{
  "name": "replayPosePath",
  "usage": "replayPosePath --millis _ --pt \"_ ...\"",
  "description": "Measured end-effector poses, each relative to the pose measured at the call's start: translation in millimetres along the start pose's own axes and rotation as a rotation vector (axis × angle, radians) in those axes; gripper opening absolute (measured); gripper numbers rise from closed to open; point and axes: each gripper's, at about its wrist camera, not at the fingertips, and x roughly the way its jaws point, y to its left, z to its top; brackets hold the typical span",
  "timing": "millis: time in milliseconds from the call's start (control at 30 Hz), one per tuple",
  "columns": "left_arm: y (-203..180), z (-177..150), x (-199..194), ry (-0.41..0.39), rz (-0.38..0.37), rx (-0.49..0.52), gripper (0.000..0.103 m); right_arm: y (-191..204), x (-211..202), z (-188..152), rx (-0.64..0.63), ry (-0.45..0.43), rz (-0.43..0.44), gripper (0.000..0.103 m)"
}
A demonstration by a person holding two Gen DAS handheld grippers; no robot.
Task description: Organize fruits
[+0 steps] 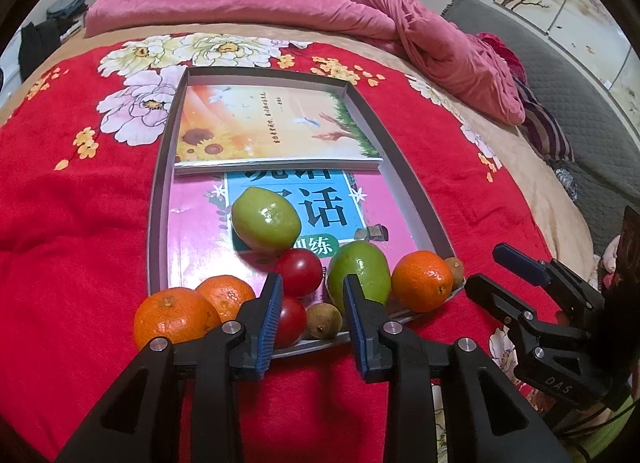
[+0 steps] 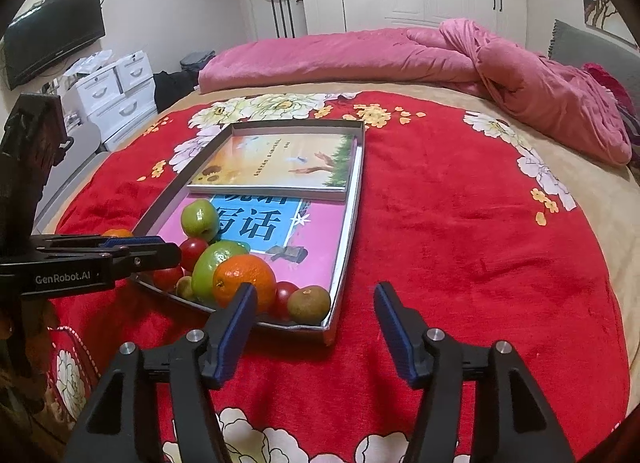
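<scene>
we are seeing the fruits sitting bunched at the near end of a shallow grey tray (image 1: pixel 157 199): two glossy green apples (image 1: pixel 266 221) (image 1: pixel 359 272), red tomatoes (image 1: pixel 299 272) and small brown kiwis (image 1: pixel 323 320). one orange (image 1: pixel 422 281) is lying beside the nearer apple. two more oranges (image 1: pixel 175 317) (image 1: pixel 225 295) are resting touching each other at the tray's near left corner.

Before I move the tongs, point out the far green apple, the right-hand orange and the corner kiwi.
Far green apple (image 1: pixel 266 221), left wrist view, shiny top.
Right-hand orange (image 1: pixel 422 281), left wrist view, front face.
Corner kiwi (image 2: pixel 309 305), right wrist view, brown middle.
</scene>
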Motion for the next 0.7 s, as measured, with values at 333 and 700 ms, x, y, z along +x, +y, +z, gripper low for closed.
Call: replayPosePath --millis 333,700 --pt "-2 1 -9 -0.017 -0.003 0.000 0.047 -2 -10 3 0.016 -0.026 -0.020 0.072" --pt "-9 3 -35 -0.061 0.002 -0.001 0.064 3 -31 11 0.015 -0.080 -0.021 0.085"
